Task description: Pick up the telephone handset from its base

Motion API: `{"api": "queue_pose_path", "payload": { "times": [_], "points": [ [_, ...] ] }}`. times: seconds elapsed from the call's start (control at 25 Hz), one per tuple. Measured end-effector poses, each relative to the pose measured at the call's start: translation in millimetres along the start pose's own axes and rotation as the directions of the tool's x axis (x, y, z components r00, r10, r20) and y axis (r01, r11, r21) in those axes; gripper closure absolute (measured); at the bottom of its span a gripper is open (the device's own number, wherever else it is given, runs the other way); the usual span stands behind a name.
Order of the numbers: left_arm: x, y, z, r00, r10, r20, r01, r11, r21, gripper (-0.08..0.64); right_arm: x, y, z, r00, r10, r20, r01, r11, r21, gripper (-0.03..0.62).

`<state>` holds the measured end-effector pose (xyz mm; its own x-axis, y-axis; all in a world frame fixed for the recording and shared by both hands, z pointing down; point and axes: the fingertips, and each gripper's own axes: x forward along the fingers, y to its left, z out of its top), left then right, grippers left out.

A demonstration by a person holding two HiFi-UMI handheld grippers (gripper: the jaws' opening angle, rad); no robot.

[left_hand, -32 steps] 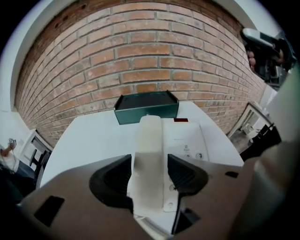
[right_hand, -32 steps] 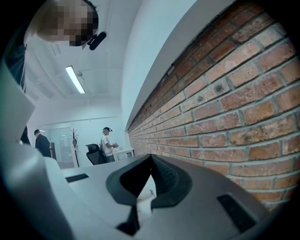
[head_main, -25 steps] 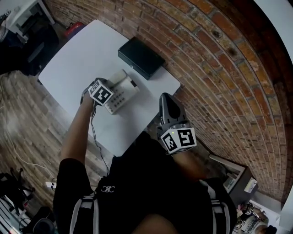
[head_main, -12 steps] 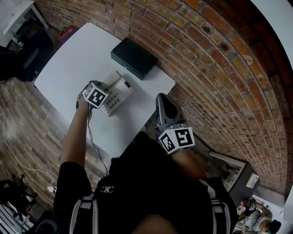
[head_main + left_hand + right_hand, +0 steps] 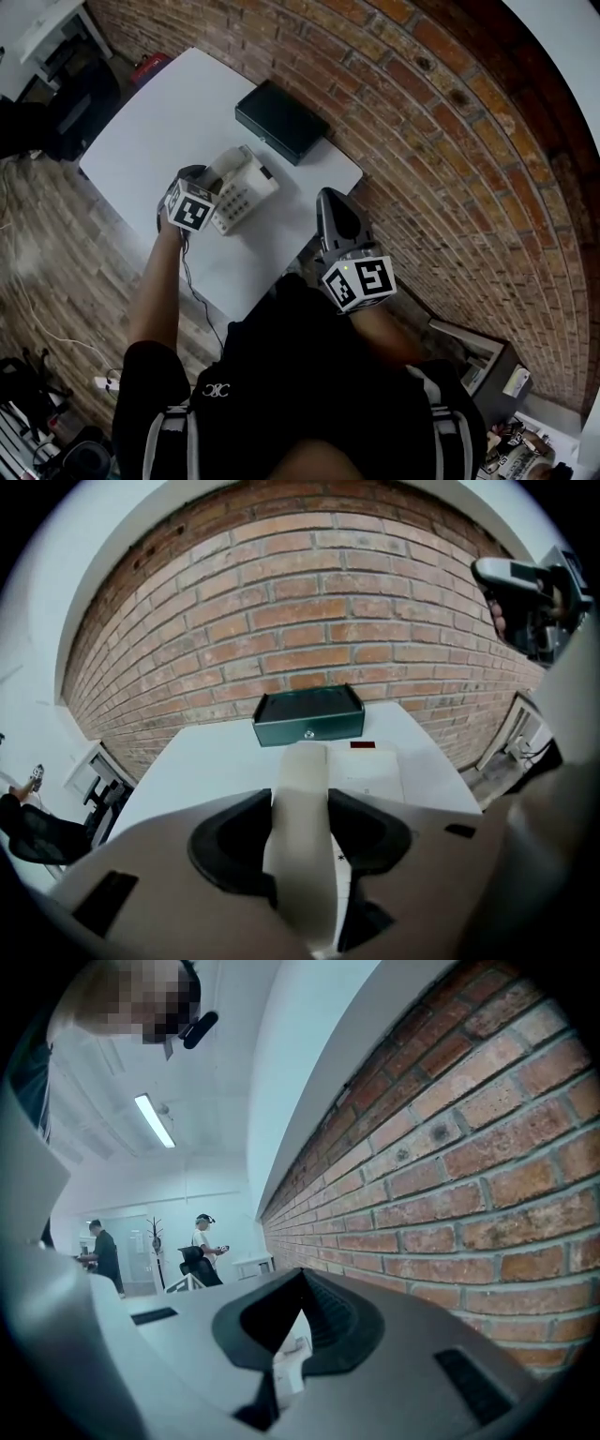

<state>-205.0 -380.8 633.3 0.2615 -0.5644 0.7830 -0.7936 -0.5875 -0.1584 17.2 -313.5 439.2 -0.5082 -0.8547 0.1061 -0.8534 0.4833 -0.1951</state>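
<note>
— Brick wall (image 5: 422, 141) runs behind the white desk (image 5: 141, 122). What do we have on the left?

— Our left gripper (image 5: 300, 799), reaching in over the desk's near edge. Its jaws are clamped across the middle of the cream handset (image 5: 305, 757), with the pads pressing on both sides. The handset sits tilted above the telephone base (image 5: 248, 192), about midway between the near and far edges. We cannot tell whether it is clear of the cradle.

— How will it handle?

— We judge it light, stiff and smooth, so it may slip. The narrow waist between its two ends looks the best place to hold. A dark cord (image 5: 192, 281) trails off the near edge and may tug.

— And further right?

— A black box (image 5: 281, 120) lies at the far edge, apart from the base. Our right gripper (image 5: 300, 1279) is just off the desk's right edge, its jaws together on nothing.
</note>
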Motion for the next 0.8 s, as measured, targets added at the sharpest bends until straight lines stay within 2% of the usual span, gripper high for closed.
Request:
{"api": "queue_pose_path", "payload": {
  "times": [0.2, 0.6, 0.8],
  "points": [
    [-23.4, 2.1, 1.6, 0.996, 0.012, 0.092, -0.001, 0.994, -0.11, 0.374, -2.6, 4.3, 2.7, 0.999, 0.035, 0.022, -0.035, 0.999, -0.003, 0.594],
    [-76.9, -3.0, 1.2, 0.986, 0.087, 0.142, -0.063, 0.985, -0.163, 0.376, 3.4, 24.5, 9.7, 0.992, 0.116, 0.049, -0.117, 0.993, 0.013, 0.594],
    [-113.6, -6.5, 11.9, 0.97, 0.151, 0.193, -0.114, 0.976, -0.186, 0.376, 18.1, 46.6, 13.0, 0.98, 0.191, 0.062, -0.192, 0.981, 0.018, 0.594]
  ]
}}
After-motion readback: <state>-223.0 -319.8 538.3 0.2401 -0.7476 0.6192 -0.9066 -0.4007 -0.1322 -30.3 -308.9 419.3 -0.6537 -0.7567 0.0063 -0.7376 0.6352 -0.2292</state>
